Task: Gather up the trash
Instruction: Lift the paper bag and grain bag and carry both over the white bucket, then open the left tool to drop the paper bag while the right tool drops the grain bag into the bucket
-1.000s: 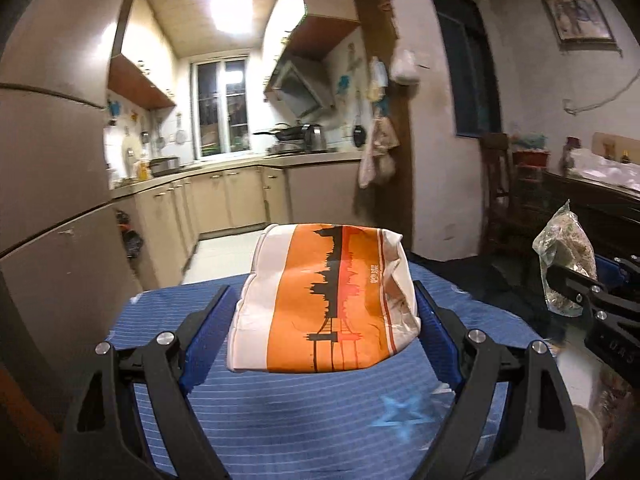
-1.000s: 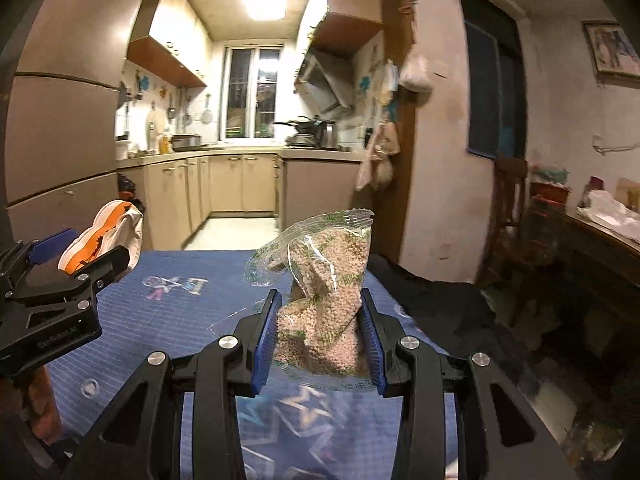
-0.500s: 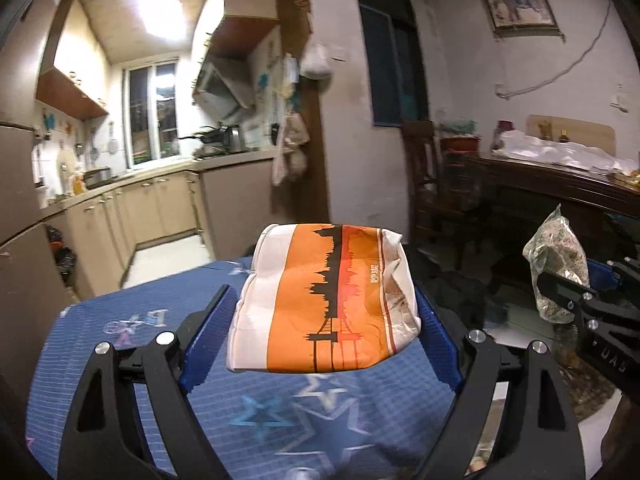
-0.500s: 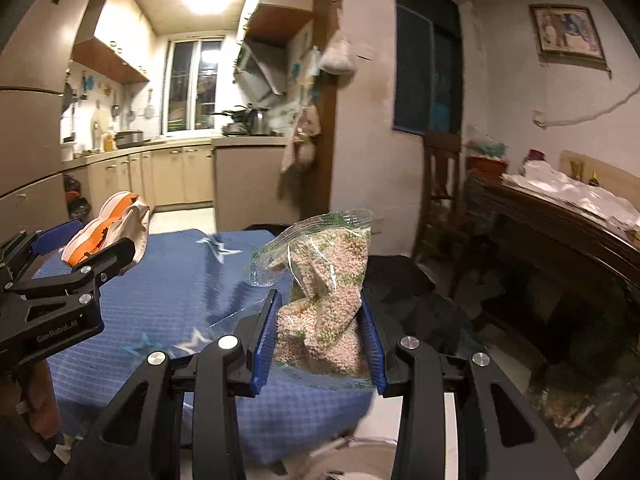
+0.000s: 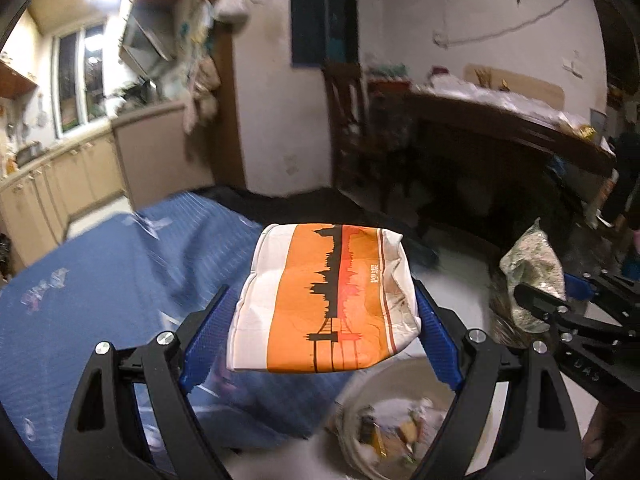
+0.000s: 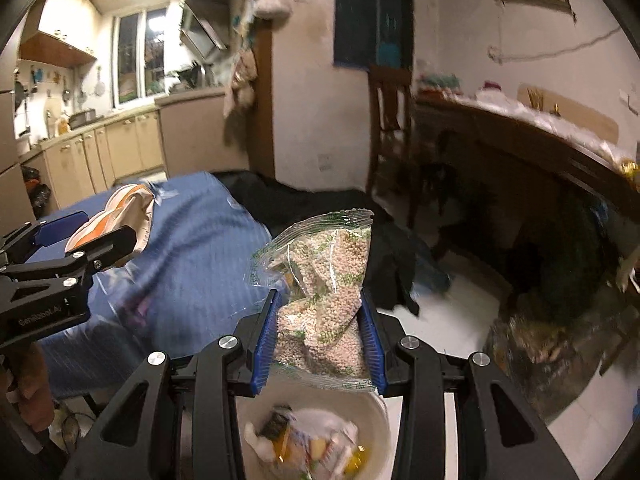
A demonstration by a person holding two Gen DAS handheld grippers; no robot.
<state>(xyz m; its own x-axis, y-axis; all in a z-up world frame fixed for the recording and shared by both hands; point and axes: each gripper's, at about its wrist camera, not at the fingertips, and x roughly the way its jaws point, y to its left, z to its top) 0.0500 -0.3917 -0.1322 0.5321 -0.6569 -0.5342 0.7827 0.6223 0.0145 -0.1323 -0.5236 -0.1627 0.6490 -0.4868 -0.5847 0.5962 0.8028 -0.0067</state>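
My left gripper (image 5: 320,320) is shut on a crumpled orange-and-white paper bag (image 5: 324,296), held in the air above the edge of the blue-clothed table (image 5: 100,280). My right gripper (image 6: 320,328) is shut on a clear plastic bag of pale grains (image 6: 328,292), held over a white trash bin (image 6: 320,440) with wrappers inside. The bin also shows in the left wrist view (image 5: 396,424), below and right of the paper bag. The right gripper with the grain bag (image 5: 532,276) appears at the right of the left view; the left gripper with the paper bag (image 6: 116,216) at the left of the right view.
A dark wooden sideboard (image 6: 520,148) and chair (image 6: 388,128) stand at the right by the wall. Dark cloth (image 6: 304,200) hangs off the table's far end. Kitchen cabinets (image 6: 120,152) lie beyond on the left. White floor tiles (image 6: 452,320) surround the bin.
Both grippers swung right and tilted down, off the table toward the floor. The trash bin has come into view under them. Both bags stay gripped.
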